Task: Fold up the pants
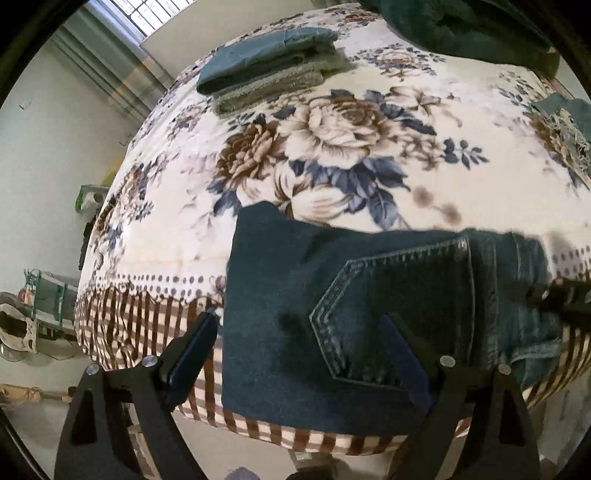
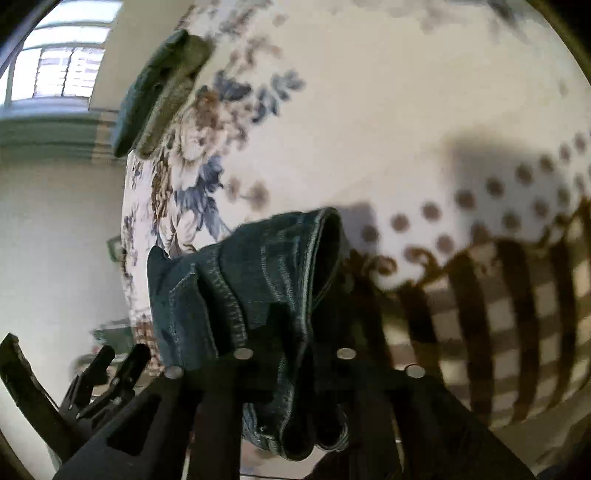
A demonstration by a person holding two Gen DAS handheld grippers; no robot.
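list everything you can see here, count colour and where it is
jeans: one pair, dark blue denim, folded at the near edge of the bed, back pocket up, waist end pinched on the right
folded stack: one, teal garment on a grey-green towel, far side of the bed
dark green fabric: one piece, far right corner
frayed denim piece: one, blue, right edge
blanket: one, cream with brown and blue flowers, striped border, covering the bed
window: one, bright, upper left
left gripper: one, black, open above the jeans
right gripper: one, black, shut on the jeans
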